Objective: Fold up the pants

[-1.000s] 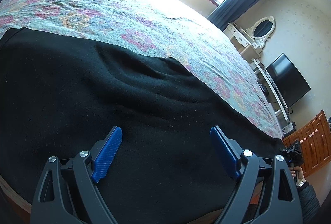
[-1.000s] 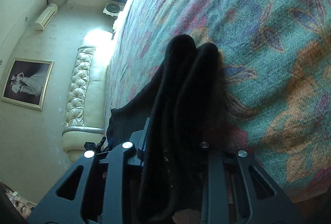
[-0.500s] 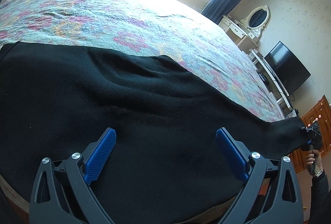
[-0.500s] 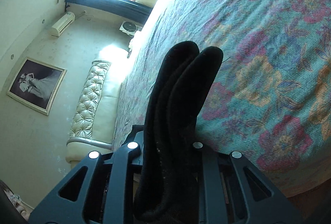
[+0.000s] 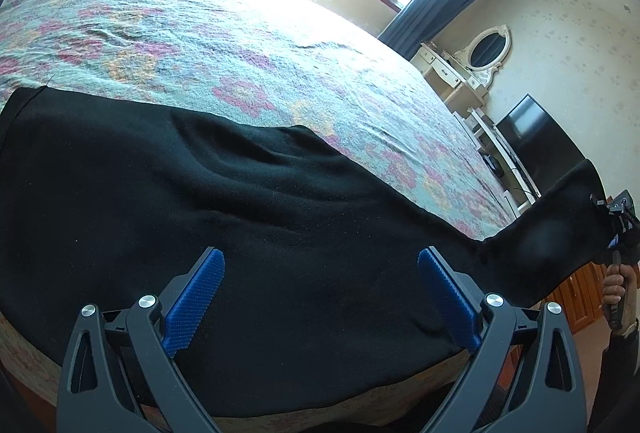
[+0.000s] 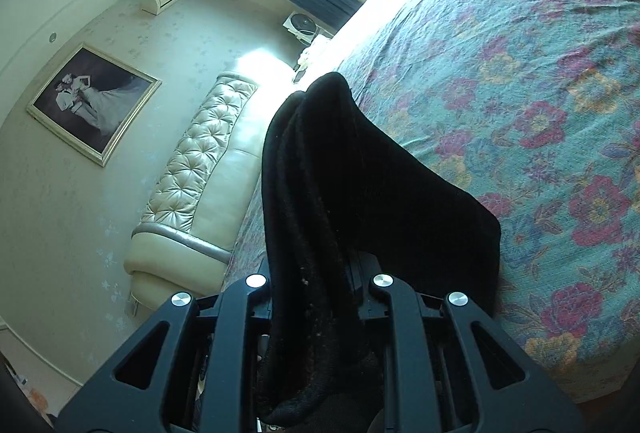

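Black pants [image 5: 200, 201] lie spread across the near part of the floral bedspread [image 5: 240, 45]. My left gripper [image 5: 320, 257] hovers just over them near the bed's front edge, open, its blue pads [image 5: 196, 293] wide apart with nothing pinched between them. At the far right a hand holds my right gripper [image 5: 612, 217], which is shut on the leg end and holds it lifted off the bed. In the right wrist view the bunched black fabric [image 6: 320, 173] stands up from between the shut jaws of the right gripper [image 6: 316, 273] and hides the pads, above the bedspread [image 6: 520, 73].
A tufted cream headboard [image 6: 192, 169] stands at the head of the bed, a framed picture [image 6: 92, 101] on the wall beside it. Beyond the bed's far right side are a dresser with an oval mirror [image 5: 488, 45], a dark TV [image 5: 536, 141] and a wooden cabinet [image 5: 580, 293].
The right gripper has raised the leg end off the bed, pulling that leg taut into the air. The left pads have spread a little wider; the left gripper has lifted slightly.
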`<state>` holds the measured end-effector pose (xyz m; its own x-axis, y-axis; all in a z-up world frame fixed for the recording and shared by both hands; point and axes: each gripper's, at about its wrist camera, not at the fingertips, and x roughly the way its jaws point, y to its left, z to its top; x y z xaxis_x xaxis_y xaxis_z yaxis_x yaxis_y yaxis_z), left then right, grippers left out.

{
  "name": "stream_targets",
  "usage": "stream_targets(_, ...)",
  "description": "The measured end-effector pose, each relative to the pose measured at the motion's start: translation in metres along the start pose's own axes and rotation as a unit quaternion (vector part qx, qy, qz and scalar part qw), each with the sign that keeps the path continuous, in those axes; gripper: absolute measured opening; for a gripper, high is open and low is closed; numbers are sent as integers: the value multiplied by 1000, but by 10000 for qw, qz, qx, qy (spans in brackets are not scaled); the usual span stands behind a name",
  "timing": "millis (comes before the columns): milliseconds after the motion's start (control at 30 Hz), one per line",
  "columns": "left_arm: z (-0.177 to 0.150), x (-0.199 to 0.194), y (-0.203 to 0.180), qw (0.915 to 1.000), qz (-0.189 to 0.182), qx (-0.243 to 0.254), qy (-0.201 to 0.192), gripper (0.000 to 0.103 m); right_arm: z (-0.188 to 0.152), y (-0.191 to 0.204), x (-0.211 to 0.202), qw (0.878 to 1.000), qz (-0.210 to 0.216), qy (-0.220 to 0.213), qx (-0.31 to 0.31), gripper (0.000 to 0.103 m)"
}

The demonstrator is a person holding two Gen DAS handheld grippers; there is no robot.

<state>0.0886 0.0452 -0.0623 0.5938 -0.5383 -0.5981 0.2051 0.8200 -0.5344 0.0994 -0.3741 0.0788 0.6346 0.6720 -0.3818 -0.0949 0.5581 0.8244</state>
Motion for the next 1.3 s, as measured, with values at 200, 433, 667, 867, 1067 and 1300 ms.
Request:
stream_targets(200, 4, -10, -9, 9998, -93, 113, -101, 96, -26, 30, 76, 9961, -568, 500, -446, 18)
stream_targets(433, 8, -17, -14, 9996, -182, 114, -189, 96, -63, 32, 157, 9841, -1305, 976, -709, 18)
stream_targets(667, 10, -21, -17, 9993, -265, 90, -255, 96, -100, 19, 222, 9652, -2058, 1305, -947, 18)
stream_targets(867, 13, -22, -13, 9991, -307, -21, -285, 96, -122, 18, 254, 9415, -2720, 1407, -1409, 19)
stream_targets(1067, 13, -23, -8, 9990, -308, -102, -309, 96, -134, 26, 273, 9211, -3106, 1440, -1852, 25)
stream_targets(1300, 11, -22, -4, 9990, -283, -171, -286, 96, -146, 31, 284, 9135, -3193, 1478, -2042, 33)
